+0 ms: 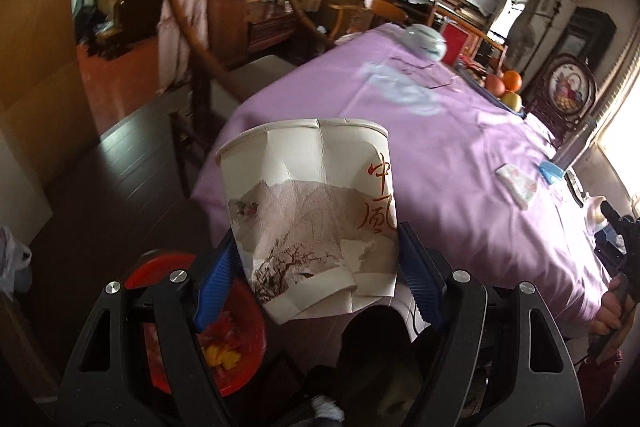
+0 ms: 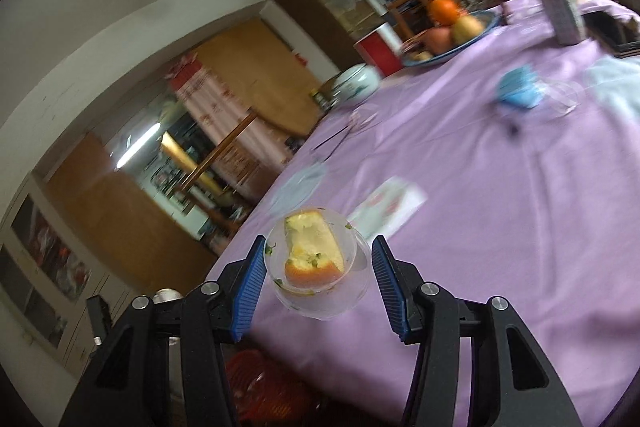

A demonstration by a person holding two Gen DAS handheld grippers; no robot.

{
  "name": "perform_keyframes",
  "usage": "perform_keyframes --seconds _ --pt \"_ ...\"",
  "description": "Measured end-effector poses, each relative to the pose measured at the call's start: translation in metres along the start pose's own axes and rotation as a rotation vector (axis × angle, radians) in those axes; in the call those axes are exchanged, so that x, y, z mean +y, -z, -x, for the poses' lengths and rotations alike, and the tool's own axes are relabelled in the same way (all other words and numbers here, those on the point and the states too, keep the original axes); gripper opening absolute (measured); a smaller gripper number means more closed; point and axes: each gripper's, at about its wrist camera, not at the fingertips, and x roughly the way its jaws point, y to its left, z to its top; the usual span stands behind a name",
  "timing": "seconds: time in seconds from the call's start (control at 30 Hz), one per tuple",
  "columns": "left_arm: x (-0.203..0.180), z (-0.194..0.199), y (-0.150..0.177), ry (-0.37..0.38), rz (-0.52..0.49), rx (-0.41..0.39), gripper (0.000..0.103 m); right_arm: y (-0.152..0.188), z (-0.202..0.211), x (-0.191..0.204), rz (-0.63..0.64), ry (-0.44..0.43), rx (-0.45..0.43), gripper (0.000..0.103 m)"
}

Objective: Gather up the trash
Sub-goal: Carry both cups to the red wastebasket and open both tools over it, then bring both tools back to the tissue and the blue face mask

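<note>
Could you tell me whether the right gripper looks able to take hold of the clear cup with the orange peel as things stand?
Probably yes: the right gripper is open, with a finger either side of the clear cup near the table edge, and nothing lies between them.

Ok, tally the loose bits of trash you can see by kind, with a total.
Crumpled paper cup, gripped in the left claw: 1
Clear plastic cup with an orange peel piece inside, between the fingers of the right claw: 1
Printed wrapper on the purple tablecloth: 1
Blue item, too blurred to name: 1
Total: 4
</note>
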Motion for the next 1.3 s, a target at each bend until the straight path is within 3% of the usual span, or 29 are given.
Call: perform_keyframes --seconds 0.43,0.53,0.57,0.73,0.9,1.03,1.13,1.3 --pt "0.115 -0.007 0.059 -0.035 0.138 0.088 0.076 0.067 -0.089 0.144 0.186 -0.179 0.293 0.053" --pt "0.133 -0.012 0.069 -0.044 0.176 0.099 0.086 0.088 -0.113 0.174 0.226 -0.216 0.375 0.053" --pt "0.139 -0.012 0.07 -0.047 0.194 0.094 0.09 0.096 -0.12 0.183 0.24 -0.225 0.4 0.053" --pt "0.171 0.003 0.067 -0.089 0.273 0.022 0.092 0.14 -0.156 0.225 0.312 -0.25 0.534 0.053" --pt "0.192 0.027 0.063 -0.226 0.296 -0.075 0.094 0.178 -0.197 0.253 0.376 -0.244 0.64 0.053" --pt "0.207 0.038 0.062 -0.278 0.307 -0.113 0.095 0.205 -0.232 0.273 0.457 -0.207 0.692 0.053" --pt "0.208 0.039 0.063 -0.263 0.308 -0.111 0.095 0.219 -0.252 0.283 0.509 -0.157 0.682 0.071" --pt "0.198 0.034 0.061 -0.264 0.28 -0.1 0.095 0.218 -0.247 0.279 0.519 -0.169 0.676 0.073"
